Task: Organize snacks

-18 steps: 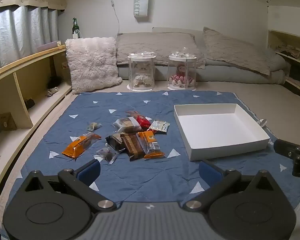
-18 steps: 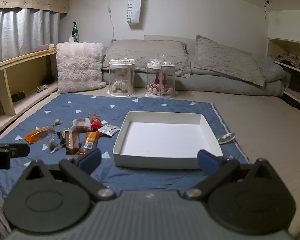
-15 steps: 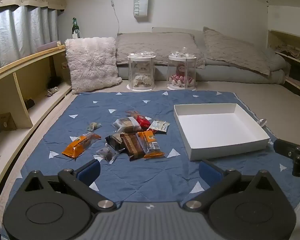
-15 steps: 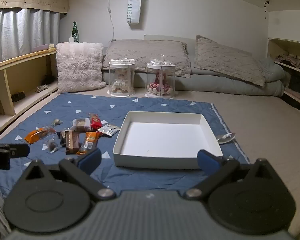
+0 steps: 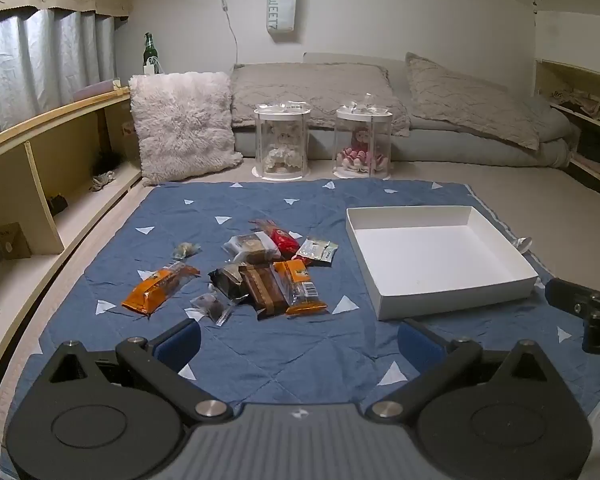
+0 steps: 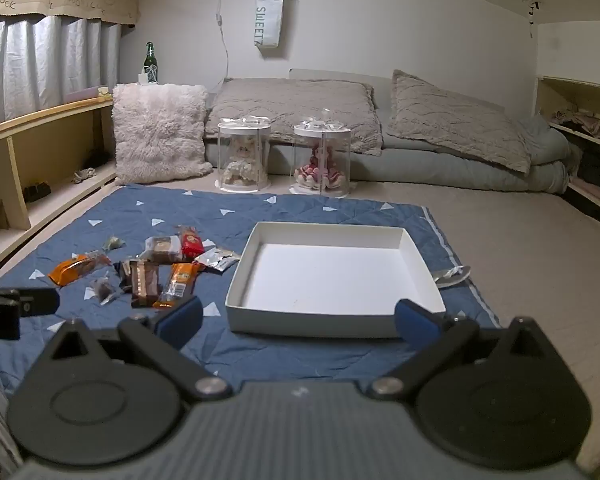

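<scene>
Several wrapped snacks lie in a loose pile on the blue quilt [image 5: 260, 356]: an orange pack [image 5: 158, 288], a brown bar [image 5: 266, 288], an orange bar [image 5: 300, 286], a red pack [image 5: 284, 240] and a silver-green sachet [image 5: 319, 249]. An empty white box [image 5: 452, 300] sits to their right. My left gripper [image 5: 298, 340] hovers open over the quilt, short of the pile. My right gripper [image 6: 298, 318] is open in front of the white box [image 6: 308, 318], with the snack pile [image 6: 144, 276] to its left. Each gripper shows at the edge of the other's view.
Two clear display cases with dolls [image 5: 282, 144] [image 5: 362, 144] stand beyond the quilt, before a grey mattress with pillows. A fluffy cushion [image 5: 182, 124] leans at the back left. Wooden shelves run along the left wall [image 5: 40, 184]. A silver wrapper [image 6: 452, 274] lies right of the box.
</scene>
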`<state>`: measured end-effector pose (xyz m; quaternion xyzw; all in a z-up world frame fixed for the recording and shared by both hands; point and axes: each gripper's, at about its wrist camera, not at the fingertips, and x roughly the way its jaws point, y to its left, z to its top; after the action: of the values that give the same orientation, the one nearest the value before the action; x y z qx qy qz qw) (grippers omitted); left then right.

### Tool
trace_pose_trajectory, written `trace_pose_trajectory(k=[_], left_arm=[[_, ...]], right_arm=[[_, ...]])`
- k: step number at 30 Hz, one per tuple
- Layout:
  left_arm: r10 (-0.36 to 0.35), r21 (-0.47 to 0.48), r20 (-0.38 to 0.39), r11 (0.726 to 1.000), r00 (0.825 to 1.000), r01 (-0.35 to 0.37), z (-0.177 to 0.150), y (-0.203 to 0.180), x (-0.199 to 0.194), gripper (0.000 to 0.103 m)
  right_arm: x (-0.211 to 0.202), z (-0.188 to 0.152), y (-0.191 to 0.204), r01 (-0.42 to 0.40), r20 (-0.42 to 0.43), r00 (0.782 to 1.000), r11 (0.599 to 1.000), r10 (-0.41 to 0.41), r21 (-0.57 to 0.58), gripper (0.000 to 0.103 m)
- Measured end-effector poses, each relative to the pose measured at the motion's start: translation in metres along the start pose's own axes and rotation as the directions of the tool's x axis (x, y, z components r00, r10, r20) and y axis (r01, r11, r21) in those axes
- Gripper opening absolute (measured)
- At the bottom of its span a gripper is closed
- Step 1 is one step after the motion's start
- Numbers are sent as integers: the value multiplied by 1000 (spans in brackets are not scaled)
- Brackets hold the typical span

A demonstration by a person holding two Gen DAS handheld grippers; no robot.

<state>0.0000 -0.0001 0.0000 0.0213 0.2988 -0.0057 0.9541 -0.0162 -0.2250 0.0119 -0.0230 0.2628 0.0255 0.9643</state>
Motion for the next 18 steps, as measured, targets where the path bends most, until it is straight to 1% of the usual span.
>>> trace_pose_trajectory(k=[18], left_arm=[[-3,-5,-3,1000,1000,3,0,0,0,103]], right_arm=[[0,0,0,1,-2,1000,1000,-1,-1,103]])
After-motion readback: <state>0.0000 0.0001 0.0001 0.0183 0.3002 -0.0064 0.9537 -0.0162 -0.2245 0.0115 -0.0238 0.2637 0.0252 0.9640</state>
